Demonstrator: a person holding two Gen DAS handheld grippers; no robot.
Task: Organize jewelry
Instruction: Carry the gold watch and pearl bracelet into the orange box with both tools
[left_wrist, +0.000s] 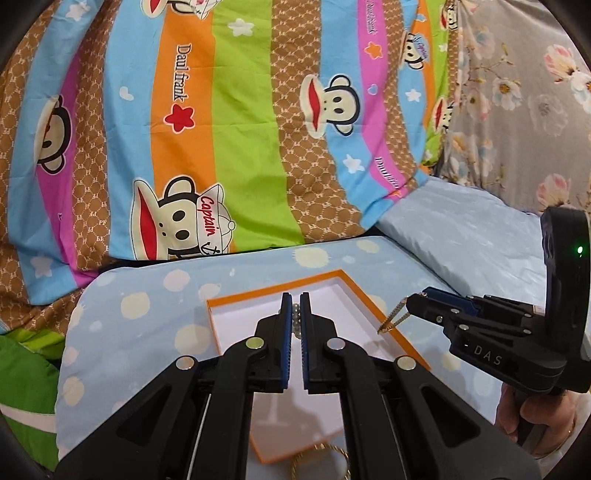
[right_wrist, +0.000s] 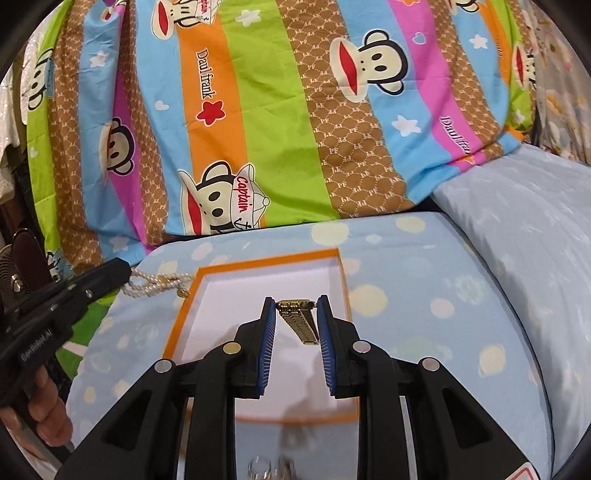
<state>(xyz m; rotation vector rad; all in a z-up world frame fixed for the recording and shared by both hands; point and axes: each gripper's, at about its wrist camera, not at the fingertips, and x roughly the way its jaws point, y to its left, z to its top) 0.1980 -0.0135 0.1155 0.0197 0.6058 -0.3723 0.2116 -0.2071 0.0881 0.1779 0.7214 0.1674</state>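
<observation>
A shallow orange-rimmed box (left_wrist: 373, 302) with a white inside lies on a blue dotted cushion; it also shows in the right wrist view (right_wrist: 258, 264). My left gripper (left_wrist: 295, 306) is shut on a pearl necklace (left_wrist: 296, 321), held over the box; the pearls dangle at its tip in the right wrist view (right_wrist: 155, 286). My right gripper (right_wrist: 295, 306) is shut on a gold watch (right_wrist: 299, 317) whose band hangs above the box. In the left wrist view the right gripper (left_wrist: 412, 301) holds the gold band (left_wrist: 393, 317) over the box's right rim.
A gold chain (left_wrist: 321, 461) lies on the cushion (left_wrist: 147, 295) by the box's near edge. A small clear ring-like item (right_wrist: 260, 467) sits near the front edge. A striped monkey-print quilt (left_wrist: 240, 129) rises behind. A pale blue pillow (right_wrist: 517, 221) lies to the right.
</observation>
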